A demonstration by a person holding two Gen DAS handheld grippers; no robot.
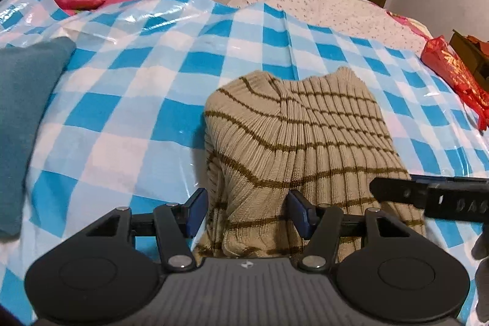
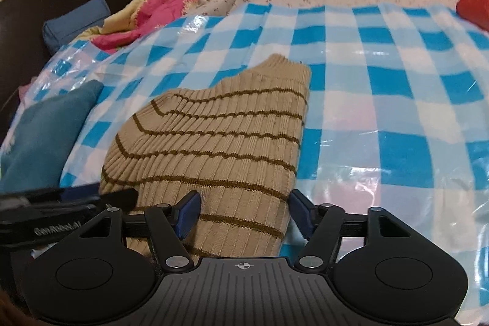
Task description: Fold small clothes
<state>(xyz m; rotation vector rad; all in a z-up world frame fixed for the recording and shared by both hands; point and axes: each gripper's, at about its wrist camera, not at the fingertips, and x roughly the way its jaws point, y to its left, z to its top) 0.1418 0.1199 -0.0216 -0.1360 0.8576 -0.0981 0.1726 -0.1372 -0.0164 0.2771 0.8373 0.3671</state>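
Sweater lies on the bed's checked sheet, long axis running away from us. Left hand-held gripper and right hand-held gripper both gape over its near hem, seemingly not pinching yet; neither is nearer.

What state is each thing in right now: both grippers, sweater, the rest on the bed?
left gripper: open, fingers straddling the sweater's near left edge.
right gripper: open, fingers straddling the near right edge.
striped sweater: partly folded, sides turned in, lying on the sheet.
checked plastic sheet: spread over the bed, wrinkled.
teal cloth: lying left of the sweater, apart from it.
red bag: lying at the sheet's right edge.
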